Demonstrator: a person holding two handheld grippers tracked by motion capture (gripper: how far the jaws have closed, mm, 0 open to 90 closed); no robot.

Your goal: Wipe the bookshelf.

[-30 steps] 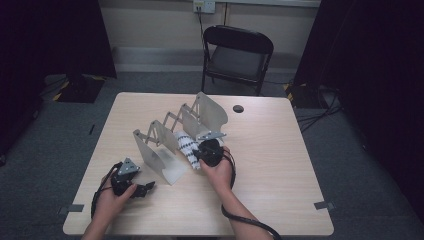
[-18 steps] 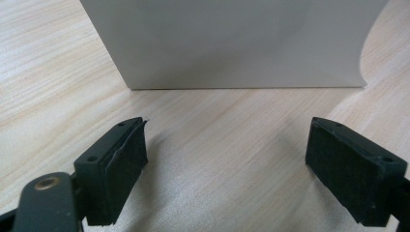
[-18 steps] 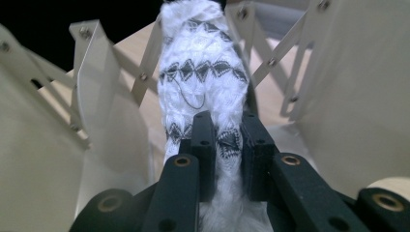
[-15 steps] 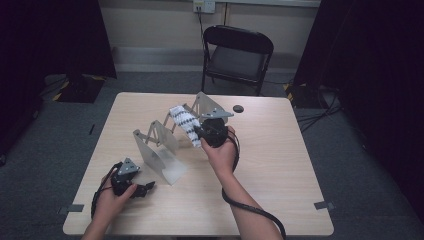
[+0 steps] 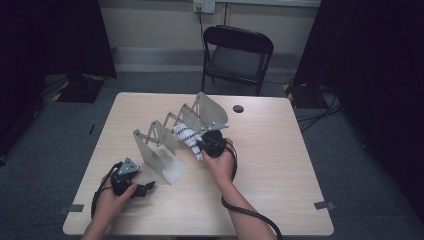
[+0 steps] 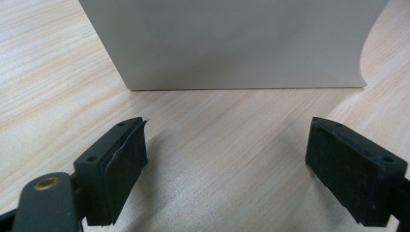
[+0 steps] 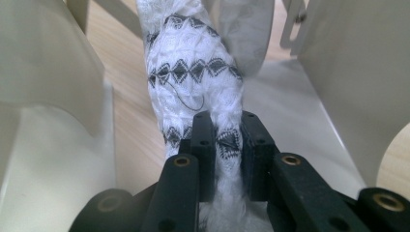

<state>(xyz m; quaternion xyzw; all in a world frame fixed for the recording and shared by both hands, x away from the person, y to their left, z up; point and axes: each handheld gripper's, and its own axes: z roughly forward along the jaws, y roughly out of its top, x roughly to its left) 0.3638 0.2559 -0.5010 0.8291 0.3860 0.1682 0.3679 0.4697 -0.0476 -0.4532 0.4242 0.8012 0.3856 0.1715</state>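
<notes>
right gripper (image 7: 222, 140) clamped on rolled patterned white cloth (image 7: 193, 77), cloth between plates of expanding metal rack (image 5: 165, 150) on bench (image 5: 280, 165). seating in slot unfinished, release left. left gripper (image 6: 227, 159) jaws apart, idle near rack end.

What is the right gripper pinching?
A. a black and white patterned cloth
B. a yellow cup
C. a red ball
A: in the right gripper view the right gripper is shut on the white cloth with black diamond patterns, between the plates of the metal rack.
</notes>
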